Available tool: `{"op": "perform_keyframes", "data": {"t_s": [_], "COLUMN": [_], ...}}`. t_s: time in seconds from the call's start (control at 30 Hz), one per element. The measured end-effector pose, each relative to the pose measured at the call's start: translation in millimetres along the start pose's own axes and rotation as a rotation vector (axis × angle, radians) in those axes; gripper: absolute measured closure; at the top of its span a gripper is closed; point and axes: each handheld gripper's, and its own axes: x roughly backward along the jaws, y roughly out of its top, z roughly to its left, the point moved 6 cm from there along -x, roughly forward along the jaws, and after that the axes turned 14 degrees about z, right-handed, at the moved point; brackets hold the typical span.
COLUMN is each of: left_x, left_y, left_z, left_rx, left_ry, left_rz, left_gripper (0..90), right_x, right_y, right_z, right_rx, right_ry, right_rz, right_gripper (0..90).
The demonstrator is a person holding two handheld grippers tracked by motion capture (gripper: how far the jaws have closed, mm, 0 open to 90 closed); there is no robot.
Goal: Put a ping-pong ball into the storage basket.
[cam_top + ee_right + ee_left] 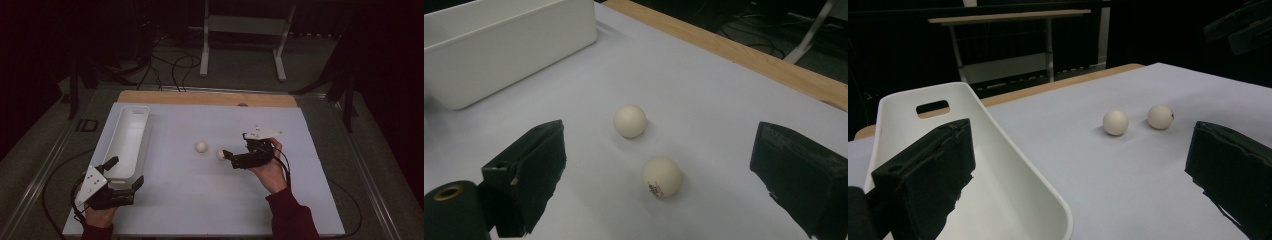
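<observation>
Two white balls lie on the pale table sheet, a plain ball [201, 147] [629, 120] [1115, 122] and a printed ball [220, 154] [662, 176] [1160, 116] just right of it. My right gripper [236, 145] [659, 140] is open, low over the sheet, its jaws wide apart with the printed ball just ahead between them, not touched. A long white tray [131, 114] [908, 100] [499, 55] lies at the left. At the tray's near end my left gripper [127, 171] [1080, 150] stands open, one jaw over the tray and one over the sheet, holding nothing.
A wooden table edge [207, 97] runs along the back of the sheet. Beyond it are a metal stand [242, 25] and cables [170, 65] on the floor. The sheet [200, 200] lies bare between the hands.
</observation>
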Motion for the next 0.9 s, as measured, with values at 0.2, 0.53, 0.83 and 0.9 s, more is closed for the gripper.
{"op": "perform_keyframes", "data": {"t_s": [0.2, 0.53, 0.83, 0.9], "left_x": [0.0, 0.2, 0.2, 0.1], "left_y": [0.0, 0.0, -0.1, -0.1], "left_z": [0.0, 0.3, 0.2, 0.1], "left_rx": [0.000, 0.001, 0.000, 0.000], "left_ry": [0.000, 0.001, 0.001, 0.000], "left_rz": [0.000, -0.001, 0.000, 0.001], "left_gripper": [0.0, 0.0, 0.0, 0.0], "right_x": [-4.1, -9.7, -12.7, -12.4], "right_y": [-0.6, -0.9, 0.1, 0.6], "right_z": [-0.1, -1.2, -0.8, -1.9], "right_rx": [0.004, 0.006, 0.014, 0.015], "right_ry": [-0.001, 0.002, 0.000, -0.004], "right_rz": [0.017, 0.031, 0.041, 0.045], "right_gripper": [7.4, 7.4, 7.4, 7.4]}}
